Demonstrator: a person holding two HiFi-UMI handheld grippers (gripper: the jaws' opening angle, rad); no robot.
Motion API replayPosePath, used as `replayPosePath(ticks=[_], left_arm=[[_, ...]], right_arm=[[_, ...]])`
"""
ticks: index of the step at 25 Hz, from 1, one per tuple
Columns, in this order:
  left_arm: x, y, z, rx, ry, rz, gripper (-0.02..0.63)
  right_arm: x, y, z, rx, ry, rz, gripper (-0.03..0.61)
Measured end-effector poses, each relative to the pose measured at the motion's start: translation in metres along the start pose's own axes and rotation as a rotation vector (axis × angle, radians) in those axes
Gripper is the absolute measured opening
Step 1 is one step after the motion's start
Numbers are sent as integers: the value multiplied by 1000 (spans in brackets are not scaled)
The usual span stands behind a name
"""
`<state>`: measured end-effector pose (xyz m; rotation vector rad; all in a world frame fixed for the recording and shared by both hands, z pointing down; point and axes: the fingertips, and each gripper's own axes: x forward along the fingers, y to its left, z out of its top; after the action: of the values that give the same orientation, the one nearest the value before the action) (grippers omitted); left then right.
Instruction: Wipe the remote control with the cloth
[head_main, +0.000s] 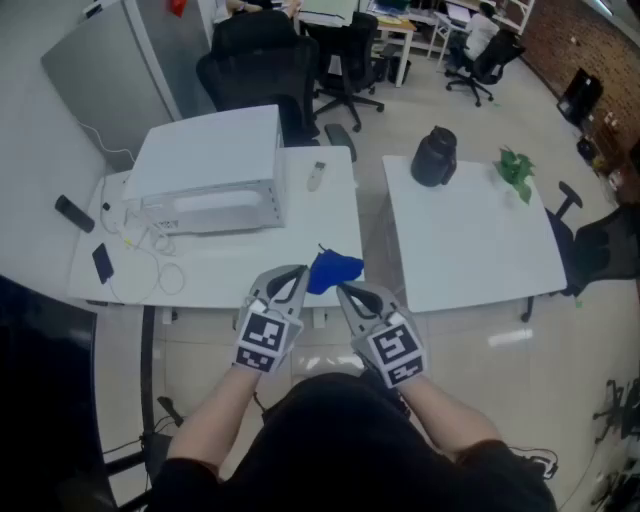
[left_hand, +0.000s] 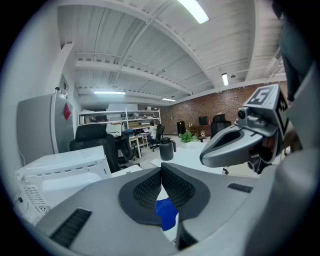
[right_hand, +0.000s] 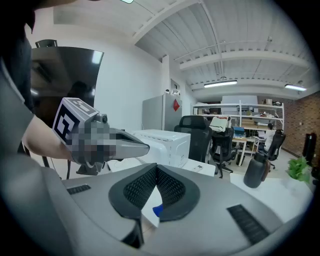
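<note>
So you had two white tables in front of you. The left table (head_main: 230, 262) filled the middle-left of the head view. The right table (head_main: 470, 245) sat just beside it on the right, with a narrow gap between them. The biggest thing on the left table was the white box (head_main: 210, 165), in the upper left part of the frame. The right table carried a black jug (head_main: 434, 156) near its far left corner and a small green plant (head_main: 515, 172) further right.

Your left gripper (head_main: 300, 272) and right gripper (head_main: 342, 290) hung side by side at lower centre, over the near edge of the left table, tips angled toward each other. Both had their jaws pressed fully together with nothing caught between them.

The blue cloth (head_main: 333, 268) lay bunched at the near right edge of the left table, right by the two tips, gripped by neither. I couldn't tell if a tip touched it. The remote control (head_main: 316, 176) lay at the far side of that table, just right of the white box, well apart from the cloth.
</note>
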<state>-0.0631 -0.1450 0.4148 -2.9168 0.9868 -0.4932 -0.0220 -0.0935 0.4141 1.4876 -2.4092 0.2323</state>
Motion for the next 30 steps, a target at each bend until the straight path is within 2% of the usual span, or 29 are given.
replayPosePath(ticks=[5, 9, 13, 17, 21, 25, 30], left_arm=[[21, 21, 3, -3, -1, 22, 0], [58, 42, 0, -12, 20, 69, 0], [113, 68, -8, -27, 65, 131, 59], [187, 102, -32, -59, 156, 174, 146], [268, 140, -65, -96, 254, 211, 207], [325, 174, -100, -135, 346, 252, 233], [377, 206, -132, -133, 427, 275, 233]], right_arm=[[13, -8, -7, -1, 32, 12, 8], [31, -28, -15, -11, 55, 50, 8], [54, -63, -19, -6, 83, 103, 8], [85, -105, -25, 8, 120, 172, 8], [121, -142, -48, 12, 165, 250, 8], [145, -163, -69, 48, 214, 306, 8], [167, -186, -90, 67, 246, 351, 9]])
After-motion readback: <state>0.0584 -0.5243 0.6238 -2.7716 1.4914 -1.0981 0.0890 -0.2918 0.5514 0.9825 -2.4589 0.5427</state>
